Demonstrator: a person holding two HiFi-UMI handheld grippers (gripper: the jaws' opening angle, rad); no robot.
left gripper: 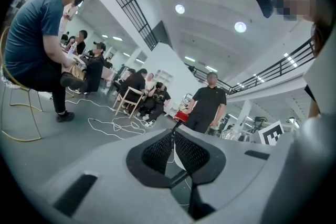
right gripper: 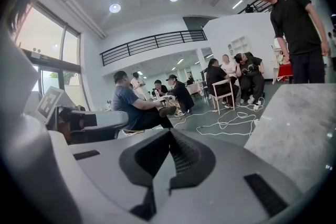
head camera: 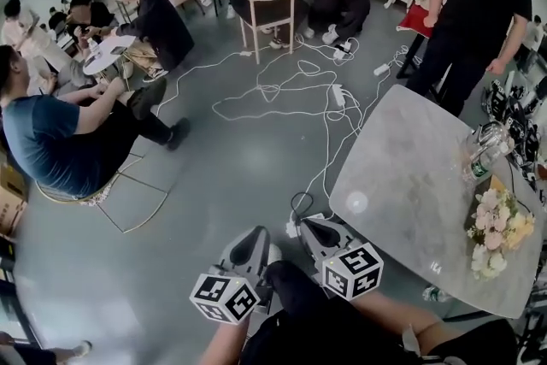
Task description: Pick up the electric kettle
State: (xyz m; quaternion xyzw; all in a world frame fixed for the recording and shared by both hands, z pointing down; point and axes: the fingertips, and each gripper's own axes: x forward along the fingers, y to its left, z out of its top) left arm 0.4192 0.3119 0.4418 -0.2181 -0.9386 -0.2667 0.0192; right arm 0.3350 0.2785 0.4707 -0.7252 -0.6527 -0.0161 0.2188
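Note:
A clear glass electric kettle stands near the far right edge of the grey marble table, well ahead and to the right of both grippers. My left gripper and right gripper hang side by side over the floor, just off the table's near left edge. Both are shut with nothing between their jaws. In the left gripper view the shut jaws point towards a standing person in black. The right gripper view has its shut jaws beside the table.
White cables and power strips trail over the grey floor ahead. Several seated people and a wooden chair fill the left and back. A person in black stands at the table's far end. A flower bouquet lies on the table's right side.

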